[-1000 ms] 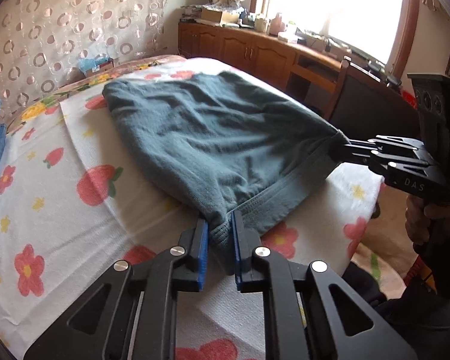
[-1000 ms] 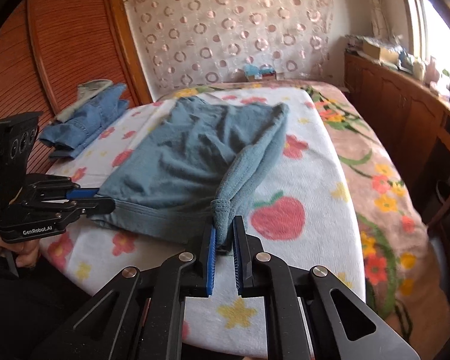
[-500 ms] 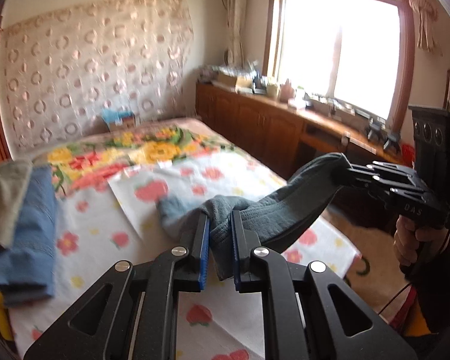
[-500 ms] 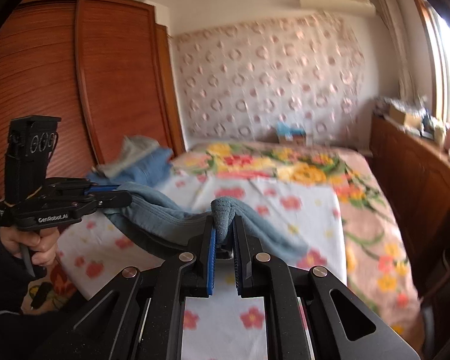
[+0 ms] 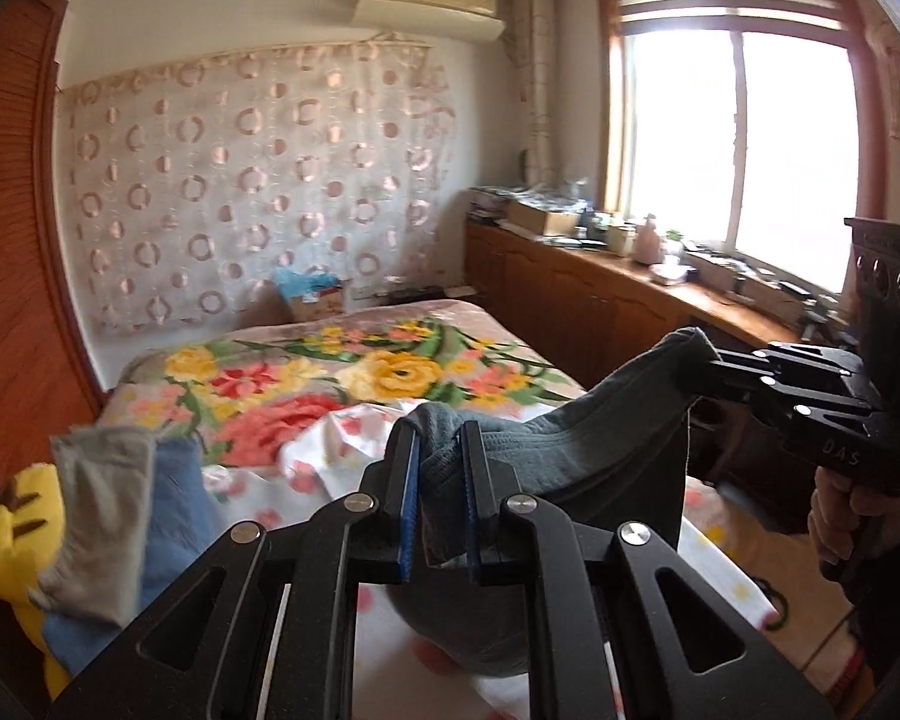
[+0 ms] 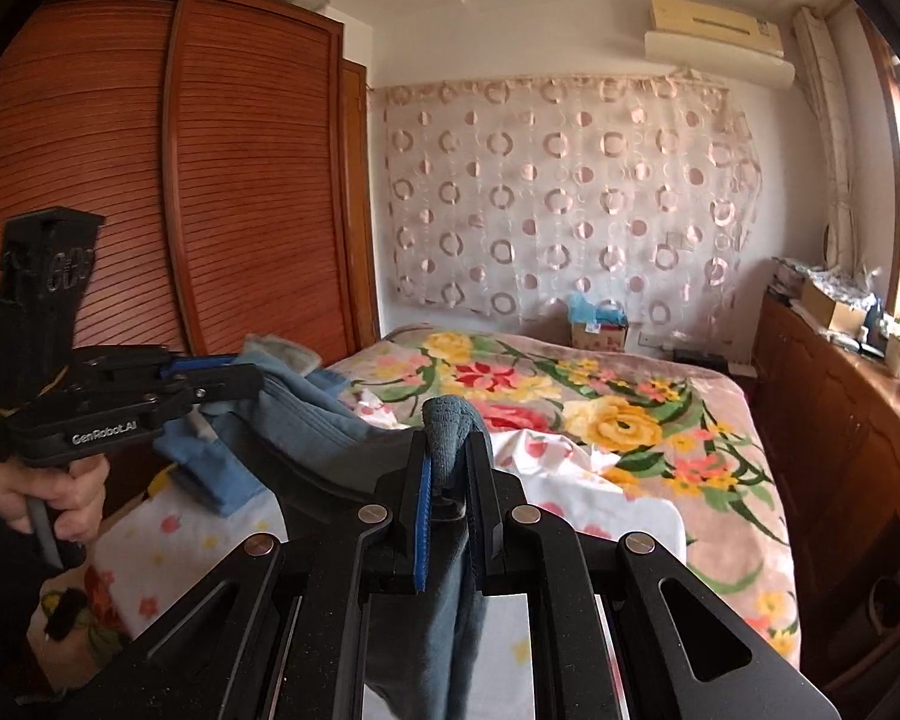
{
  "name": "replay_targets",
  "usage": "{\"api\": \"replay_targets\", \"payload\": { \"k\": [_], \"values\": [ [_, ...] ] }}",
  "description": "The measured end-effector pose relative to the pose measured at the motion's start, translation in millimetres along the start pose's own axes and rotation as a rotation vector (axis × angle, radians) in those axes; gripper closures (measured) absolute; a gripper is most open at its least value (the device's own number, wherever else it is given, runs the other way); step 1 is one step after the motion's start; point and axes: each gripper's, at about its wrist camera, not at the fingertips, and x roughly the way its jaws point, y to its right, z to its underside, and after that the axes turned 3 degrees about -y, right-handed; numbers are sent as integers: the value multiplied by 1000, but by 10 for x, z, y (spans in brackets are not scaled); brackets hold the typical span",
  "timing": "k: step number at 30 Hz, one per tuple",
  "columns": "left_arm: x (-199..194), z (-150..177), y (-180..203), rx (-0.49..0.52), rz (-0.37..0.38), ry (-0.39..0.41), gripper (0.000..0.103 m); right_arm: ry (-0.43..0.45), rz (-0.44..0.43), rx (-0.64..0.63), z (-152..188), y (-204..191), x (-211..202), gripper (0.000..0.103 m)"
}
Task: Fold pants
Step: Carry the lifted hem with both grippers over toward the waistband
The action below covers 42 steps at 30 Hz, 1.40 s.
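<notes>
While spread with a flowered blanket, bed (image 6: 660, 420) below, wardrobe (image 6: 150, 180) at the left side. Pants (image 5: 570, 450), grey-blue, lifted above the bed and strung between 2 grippers. Folded clothes (image 5: 168, 504) stacked near the wardrobe. Left gripper (image 5: 441, 498): fingers pinching one bunched end of the pants. Right gripper (image 6: 450, 492): fingers pinching the other end, cloth hanging below.

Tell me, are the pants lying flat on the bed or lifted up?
Lifted: the pants hang between the left gripper and right gripper.
</notes>
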Motion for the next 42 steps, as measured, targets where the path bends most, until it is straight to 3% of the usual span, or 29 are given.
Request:
{"api": "replay_targets", "payload": {
  "k": [3, 7, 10, 18, 21, 31, 42],
  "values": [
    [103, -276, -124, -9, -46, 21, 90, 20, 17, 2, -276, 16, 166, 93],
    [17, -343, -164, 0, -73, 49, 90, 56, 21, -6, -420, -62, 242, 93],
    [-15, -143, -123, 15, -64, 36, 90, 35, 14, -23, -151, -143, 272, 93],
    [182, 879, -55, 5, -11, -141, 90, -178, -38, -39, 827, -287, 573, 93],
    [202, 1216, -2, -9, 9, -190, 90, -225, -65, -25, 1029, -331, 606, 93],
    [-78, 1615, 264, -5, 29, -216, 90, -268, -108, 17, 1259, -353, 386, 93],
    [-93, 1936, 347, -28, 40, -256, 90, -279, -104, 58, 1527, -348, 138, 93]
  ]
}}
